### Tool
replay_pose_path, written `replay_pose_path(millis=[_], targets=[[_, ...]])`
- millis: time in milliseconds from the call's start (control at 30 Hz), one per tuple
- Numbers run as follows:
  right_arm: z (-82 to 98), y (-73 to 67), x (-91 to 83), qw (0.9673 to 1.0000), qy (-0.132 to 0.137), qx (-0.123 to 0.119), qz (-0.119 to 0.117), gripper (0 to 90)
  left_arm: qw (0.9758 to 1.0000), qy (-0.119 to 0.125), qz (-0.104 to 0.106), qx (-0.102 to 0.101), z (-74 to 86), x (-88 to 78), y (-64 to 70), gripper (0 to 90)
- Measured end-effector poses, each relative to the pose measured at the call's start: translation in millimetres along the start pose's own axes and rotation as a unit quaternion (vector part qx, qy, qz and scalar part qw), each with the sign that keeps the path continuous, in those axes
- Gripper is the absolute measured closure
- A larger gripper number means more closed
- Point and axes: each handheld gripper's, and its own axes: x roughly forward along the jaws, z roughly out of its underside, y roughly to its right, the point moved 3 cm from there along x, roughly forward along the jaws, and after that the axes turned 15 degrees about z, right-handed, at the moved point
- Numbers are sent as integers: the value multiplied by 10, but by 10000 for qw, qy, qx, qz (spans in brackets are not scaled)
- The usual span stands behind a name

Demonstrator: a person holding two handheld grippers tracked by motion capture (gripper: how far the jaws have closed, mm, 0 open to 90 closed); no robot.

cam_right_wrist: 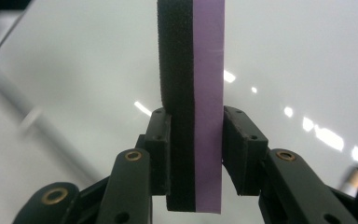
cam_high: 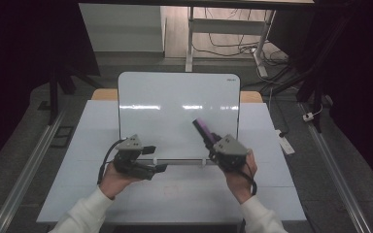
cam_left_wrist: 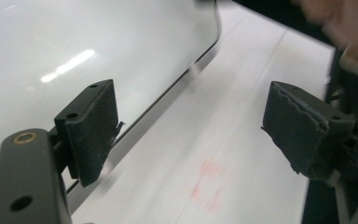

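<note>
Eraser (cam_right_wrist: 192,116) work looks to be the job in hand: a whiteboard eraser, purple back bonded to a black felt pad, stands clamped in the right tongs (cam_right_wrist: 196,154), their jaws pressing its two broad faces near its lower end; in the high view it juts up and away from the right tongs (cam_high: 212,141) over the near right part of the whiteboard (cam_high: 175,111). Left tongs (cam_left_wrist: 186,135) hold nothing, jaws wide apart, hovering just off the board's near left edge above the table (cam_left_wrist: 242,154); faint red marks (cam_left_wrist: 209,186) show on the table surface below. I judge the eraser light, the felt side soft and compressible, the purple back stiffer and smoother; gripping across the faces low down seems sound, though a long free end could lever loose under hard wiping.
</note>
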Motion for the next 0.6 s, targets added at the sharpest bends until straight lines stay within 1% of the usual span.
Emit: replay_pose_path(millis=[33,100,133,200,267,300,367,433,500,533,600], targets=[[-45,83,39,9997,-92,218,82,639,10000,2,-66,-36,56,-47,0,194],[-131,240,133,9973,-278,625,275,639,9998,35,-188,-100,167,-154,-7,192],[-173,312,189,9959,-363,751,345,638,9996,50,-258,-129,220,-207,-12,193],[-252,446,302,9922,-529,1020,491,637,9990,68,-385,-200,323,-311,-18,193],[-320,561,398,9886,-617,1227,609,637,9984,95,-499,-267,422,-413,-23,195],[-351,612,438,9873,-644,1274,703,637,9980,123,-542,-305,470,-460,-26,195],[-394,706,523,9834,-771,1423,822,637,9973,154,-626,-354,555,-546,-27,196],[-424,780,603,9801,-876,1481,985,635,9966,164,-706,-394,625,-618,-29,196],[-458,820,658,9778,-919,1580,1027,631,9957,208,-790,-440,678,-676,-35,196],[-476,817,681,9778,-935,1559,1043,625,9953,234,-806,-473,700,-699,-39,196],[-503,782,720,9794,-920,1421,1098,599,9947,273,-846,-513,737,-734,-46,196]])
